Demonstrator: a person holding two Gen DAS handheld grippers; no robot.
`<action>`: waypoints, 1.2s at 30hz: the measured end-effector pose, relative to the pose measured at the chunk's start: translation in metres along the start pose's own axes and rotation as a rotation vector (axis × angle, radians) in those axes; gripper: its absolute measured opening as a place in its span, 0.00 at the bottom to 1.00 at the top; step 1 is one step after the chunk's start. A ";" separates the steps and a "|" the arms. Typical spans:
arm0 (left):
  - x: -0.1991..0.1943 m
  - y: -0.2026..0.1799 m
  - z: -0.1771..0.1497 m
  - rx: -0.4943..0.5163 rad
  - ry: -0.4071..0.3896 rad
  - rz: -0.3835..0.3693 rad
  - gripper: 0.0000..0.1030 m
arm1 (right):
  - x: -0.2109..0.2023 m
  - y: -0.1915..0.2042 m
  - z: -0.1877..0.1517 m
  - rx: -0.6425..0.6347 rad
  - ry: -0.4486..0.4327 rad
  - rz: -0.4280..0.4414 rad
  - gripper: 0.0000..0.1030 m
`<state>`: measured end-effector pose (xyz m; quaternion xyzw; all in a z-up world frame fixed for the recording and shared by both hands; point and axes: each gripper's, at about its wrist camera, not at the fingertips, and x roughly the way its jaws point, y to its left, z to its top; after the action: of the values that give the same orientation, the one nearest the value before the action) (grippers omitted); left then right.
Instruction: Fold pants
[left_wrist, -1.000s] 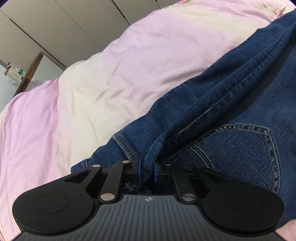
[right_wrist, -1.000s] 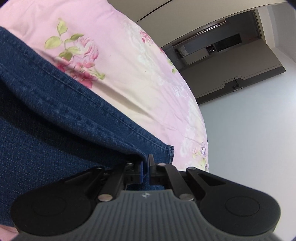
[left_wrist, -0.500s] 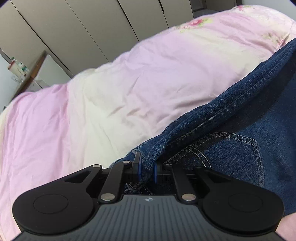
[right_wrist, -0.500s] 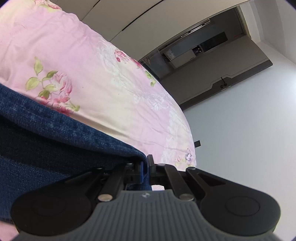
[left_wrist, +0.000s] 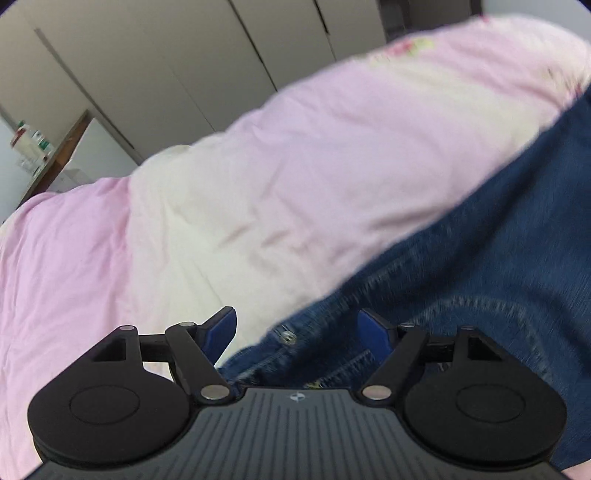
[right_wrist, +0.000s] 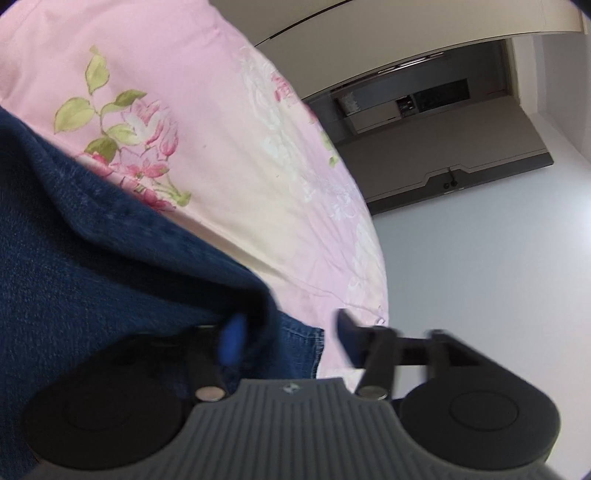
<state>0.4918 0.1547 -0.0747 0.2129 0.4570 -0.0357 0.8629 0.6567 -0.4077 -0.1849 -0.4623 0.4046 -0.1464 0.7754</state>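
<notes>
L gripper (left_wrist: 297, 326) jaws just opened wide, jeans (left_wrist: 480, 280) waistband btwn pads, not pinched. R gripper (right_wrist: 288, 338) jaws just opened too, denim edge btwn, loose. Jeans lie on pink duvet (left_wrist: 258, 184).

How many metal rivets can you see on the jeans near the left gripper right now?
1: a single rivet on the jeans, between the open left gripper fingers. Others may be hidden by blur or folds.

One pair jeans (left_wrist: 498, 258) — one pink bedspread (left_wrist: 258, 184) — two hand-held grippers: left (left_wrist: 297, 332), right (right_wrist: 290, 338).
</notes>
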 end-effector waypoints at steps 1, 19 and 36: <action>-0.007 0.006 0.002 -0.027 -0.009 0.017 0.85 | -0.006 -0.003 -0.002 0.012 -0.017 0.004 0.68; -0.103 0.065 -0.168 -0.685 -0.013 -0.079 0.85 | -0.188 0.034 -0.116 0.426 -0.140 0.507 0.68; -0.105 0.080 -0.171 -0.669 -0.108 -0.050 0.04 | -0.355 0.164 -0.061 0.242 -0.383 0.985 0.64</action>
<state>0.3192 0.2816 -0.0472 -0.0954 0.4021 0.0836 0.9068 0.3631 -0.1441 -0.1618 -0.1440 0.4050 0.2756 0.8598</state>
